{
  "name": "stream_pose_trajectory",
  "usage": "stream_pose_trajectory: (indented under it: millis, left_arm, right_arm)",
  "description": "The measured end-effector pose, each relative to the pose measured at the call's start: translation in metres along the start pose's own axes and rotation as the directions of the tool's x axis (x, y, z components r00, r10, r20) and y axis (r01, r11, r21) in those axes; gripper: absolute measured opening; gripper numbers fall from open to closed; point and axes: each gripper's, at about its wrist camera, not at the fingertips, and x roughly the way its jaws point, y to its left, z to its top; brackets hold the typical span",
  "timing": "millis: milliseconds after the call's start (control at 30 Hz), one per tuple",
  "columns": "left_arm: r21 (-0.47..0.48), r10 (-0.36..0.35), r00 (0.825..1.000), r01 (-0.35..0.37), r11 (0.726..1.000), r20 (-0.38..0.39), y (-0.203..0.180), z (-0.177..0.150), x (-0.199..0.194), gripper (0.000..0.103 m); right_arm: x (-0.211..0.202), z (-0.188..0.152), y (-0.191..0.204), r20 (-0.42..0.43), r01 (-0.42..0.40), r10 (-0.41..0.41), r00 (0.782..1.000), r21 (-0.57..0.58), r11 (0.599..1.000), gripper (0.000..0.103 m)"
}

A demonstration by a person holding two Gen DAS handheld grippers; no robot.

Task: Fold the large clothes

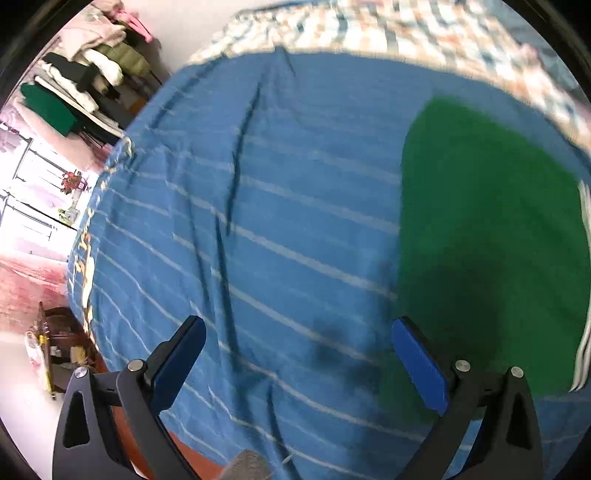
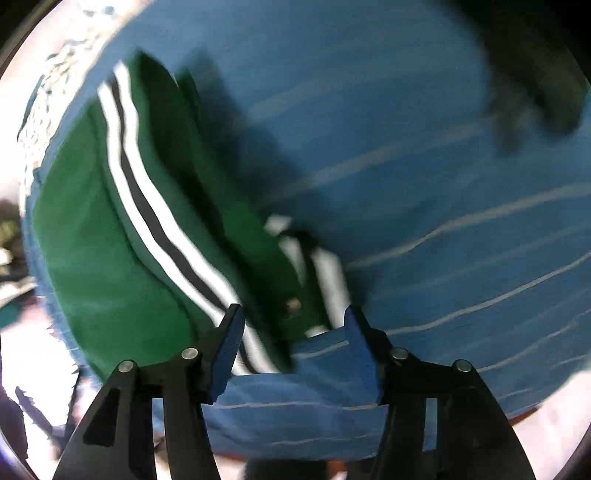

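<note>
A green garment (image 1: 491, 229) lies on a blue striped bedsheet (image 1: 280, 206), at the right of the left wrist view. My left gripper (image 1: 297, 328) is open and empty above the sheet, with the garment's edge by its right finger. In the right wrist view the green garment (image 2: 99, 251) shows a white and black striped band (image 2: 155, 221) and a collar with a button (image 2: 293, 304). My right gripper (image 2: 293, 325) is open just above the collar end, holding nothing. This view is blurred.
A checked blanket (image 1: 406, 29) lies at the far end of the bed. A rack of piled clothes (image 1: 92, 66) stands at the far left, with a bright window (image 1: 33, 184) below it. A dark wooden stand (image 1: 62, 347) sits beside the bed's left edge.
</note>
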Motion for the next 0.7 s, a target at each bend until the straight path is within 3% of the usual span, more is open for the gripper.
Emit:
stream_pose_trajectory:
  millis: [33,100,133,200,267,300,400,500,533,567,633,700]
  left_arm:
    - [0.002,-0.015,1.0,0.015,1.0,0.018,-0.003,0.004,-0.006,0.103]
    - [0.02,-0.039,0.999,0.038,0.999,0.037,-0.016,0.007,-0.012,0.103]
    - [0.037,-0.047,0.998,0.046,0.998,0.037,-0.025,0.007,-0.01,0.103]
    - [0.071,-0.043,0.999,0.042,0.997,0.014,-0.041,0.004,0.002,0.103]
    - [0.113,-0.016,1.0,0.016,0.993,-0.007,-0.059,-0.003,0.019,0.103]
    - [0.13,-0.006,1.0,0.009,0.991,-0.025,-0.067,-0.009,0.032,0.103]
    - [0.114,-0.049,0.996,0.057,0.992,-0.072,-0.073,-0.013,0.058,0.103]
    - [0.09,-0.097,0.99,0.106,0.99,-0.106,-0.063,-0.003,0.058,0.103]
    - [0.083,-0.115,0.987,0.124,0.989,-0.114,-0.056,0.001,0.052,0.103]
    - [0.074,-0.123,0.987,0.132,0.989,-0.106,-0.051,0.004,0.045,0.103]
    - [0.042,-0.155,0.987,0.157,0.987,-0.053,-0.033,0.013,0.027,0.103]
    - [-0.011,-0.211,0.977,0.211,0.977,-0.008,-0.014,0.023,0.015,0.103]
  right_arm:
    - [-0.018,-0.004,0.004,0.056,0.016,-0.015,0.998,-0.03,0.999,0.058]
    - [-0.039,-0.012,0.022,0.116,-0.065,0.077,0.99,-0.099,0.993,0.058]
    - [-0.042,-0.016,0.038,0.106,-0.129,0.146,0.984,-0.154,0.98,0.058]
    - [-0.031,-0.023,0.072,0.071,-0.173,0.194,0.979,-0.232,0.957,0.058]
    - [-0.003,-0.026,0.097,0.024,-0.147,0.161,0.987,-0.286,0.947,0.057]
    - [0.021,-0.026,0.107,-0.007,-0.104,0.107,0.994,-0.293,0.95,0.054]
    - [0.074,-0.019,0.125,0.005,0.007,-0.006,1.0,-0.319,0.948,0.054]
    - [0.072,-0.021,0.145,0.009,0.064,-0.065,0.998,-0.333,0.941,0.054]
    - [0.063,-0.021,0.149,-0.019,0.05,-0.061,0.998,-0.355,0.933,0.054]
    - [0.056,-0.021,0.153,-0.034,0.018,-0.033,0.999,-0.355,0.935,0.055]
    - [0.02,-0.013,0.137,-0.028,-0.131,0.129,0.991,-0.325,0.936,0.06]
    - [-0.007,-0.002,0.121,0.034,-0.206,0.227,0.973,-0.308,0.929,0.089]
